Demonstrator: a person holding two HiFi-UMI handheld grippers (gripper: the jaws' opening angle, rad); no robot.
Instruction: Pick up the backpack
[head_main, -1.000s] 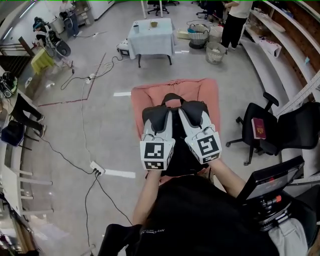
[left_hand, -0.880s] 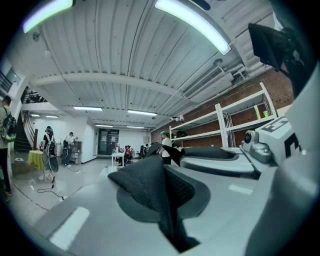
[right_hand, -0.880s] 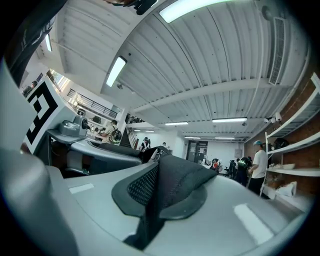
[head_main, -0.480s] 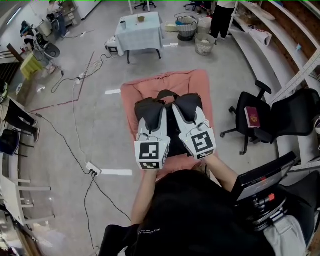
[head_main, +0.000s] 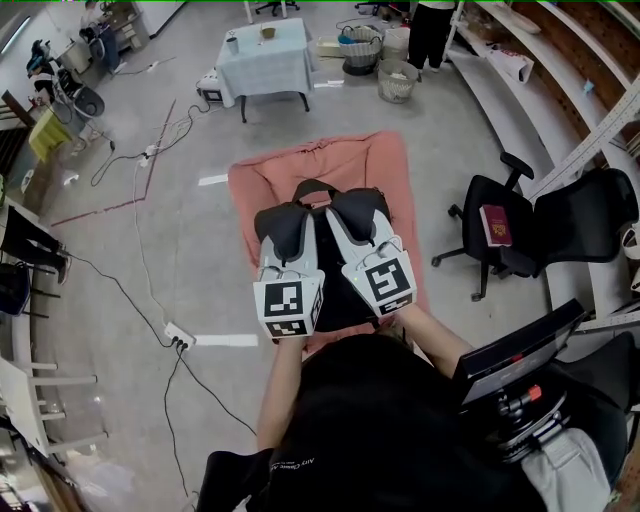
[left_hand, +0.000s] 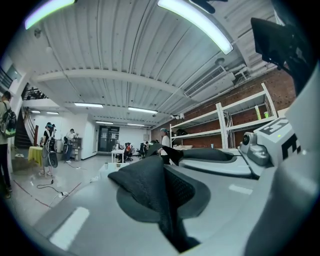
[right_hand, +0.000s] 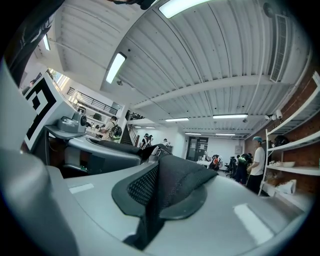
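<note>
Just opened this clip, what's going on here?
A person holds a tool in each hand. The left tool is shut on one padded shoulder strap of the black backpack, and the right tool is shut on the other. Both point level. The backpack hangs between them, apparently lifted above the pink mat on the floor.

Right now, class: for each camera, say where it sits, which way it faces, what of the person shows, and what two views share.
Head view: on the person's head, facing steeply down at the backpack over a pink cloth; forearms, left gripper and right gripper show.
Left gripper view: rides the left gripper, facing level across the room; its fingers pinch a mesh shoulder strap.
Right gripper view: rides the right gripper, facing level; its fingers pinch the other strap.
Shared: both gripper views show the shelving and a white-shirted person.
</note>
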